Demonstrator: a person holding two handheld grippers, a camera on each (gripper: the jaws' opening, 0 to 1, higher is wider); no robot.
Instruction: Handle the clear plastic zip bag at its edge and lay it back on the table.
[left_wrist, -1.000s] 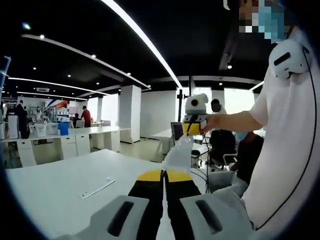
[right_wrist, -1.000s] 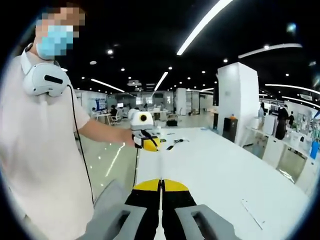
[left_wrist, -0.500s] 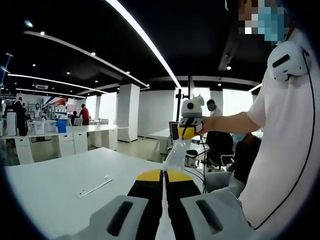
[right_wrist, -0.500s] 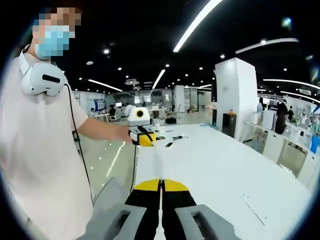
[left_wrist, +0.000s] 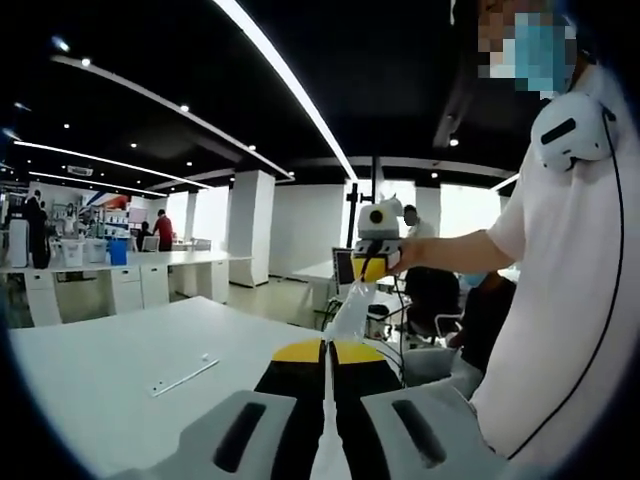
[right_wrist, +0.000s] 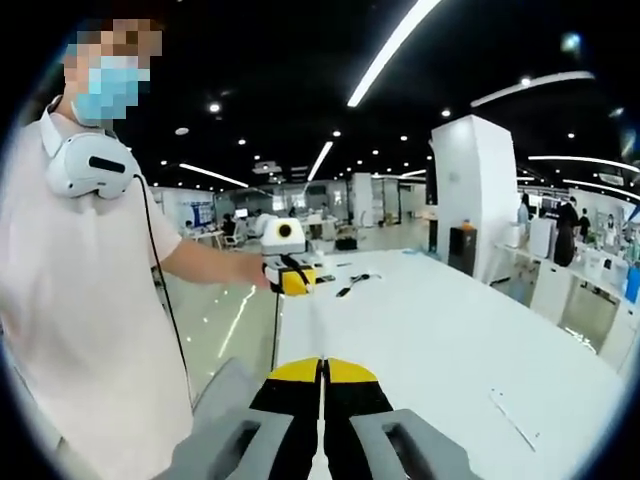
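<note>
Two tongs, left tongs (left_wrist: 328, 352) and right tongs (right_wrist: 321, 368), are each clamped on an edge of the clear zip bag (left_wrist: 352, 310), stretched mid-frame above the white bench (left_wrist: 110, 360). Gripping appears done; laying down remains.

Pretty bright overall, with long ceiling light strips (left_wrist: 290, 85) glaring against a dark ceiling. Heavy fisheye bending at the edges, and the far background looks soft.
</note>
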